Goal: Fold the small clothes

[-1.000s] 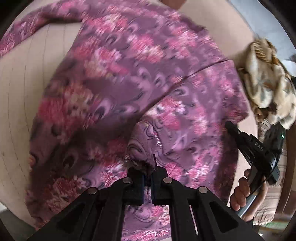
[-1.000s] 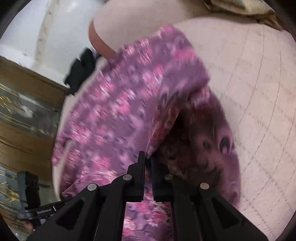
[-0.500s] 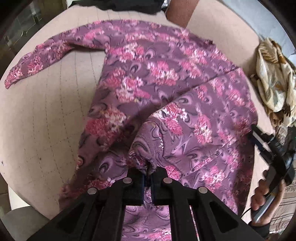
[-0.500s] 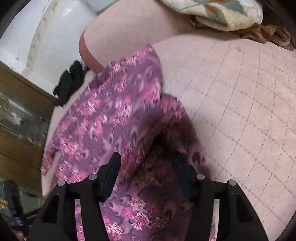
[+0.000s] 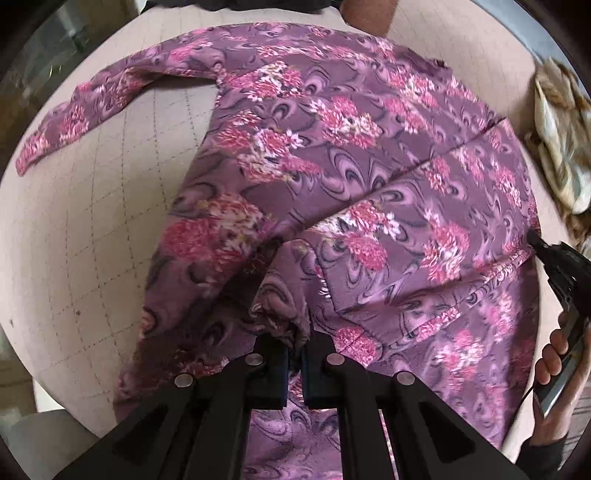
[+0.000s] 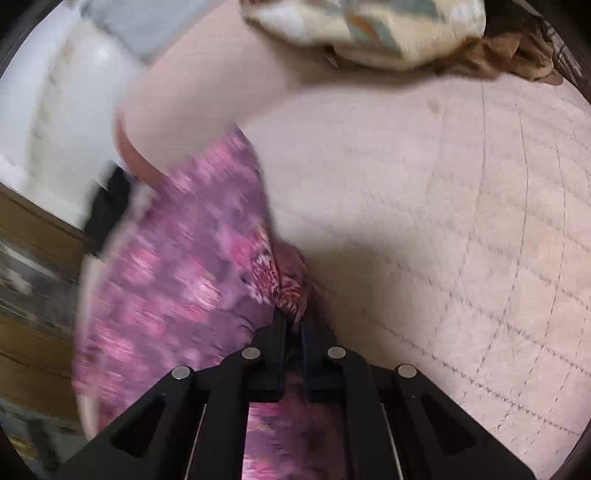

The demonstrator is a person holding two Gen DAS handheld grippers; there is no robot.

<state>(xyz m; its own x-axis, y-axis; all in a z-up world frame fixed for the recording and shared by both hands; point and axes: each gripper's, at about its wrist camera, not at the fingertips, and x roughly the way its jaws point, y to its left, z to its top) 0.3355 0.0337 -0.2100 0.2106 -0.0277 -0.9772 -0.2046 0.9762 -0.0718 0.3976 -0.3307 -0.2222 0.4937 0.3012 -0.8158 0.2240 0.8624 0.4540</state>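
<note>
Half a second ago your right gripper (image 6: 293,325) stood with its fingers spread above the cloth; now they are pressed together, pinching a bunch of the purple flowered top (image 5: 332,155) at its edge. Your left gripper (image 5: 294,341) has not changed: its fingers are closed on a gathered fold of the same top. With both ends gripped, the fold looks ready to be carried over.

The top lies spread across the beige quilted cushion (image 5: 85,229), which it mostly covers. One sleeve (image 5: 92,114) stretches out flat over the cushion's far left part.

The left view shows the whole top, the sleeve, and your right hand (image 5: 554,365) at the cushion's right side. The right view, blurred by motion, shows only the top's right edge, bare cushion beside it, and a cream patterned cloth (image 6: 369,26) heaped at the cushion's far edge.
</note>
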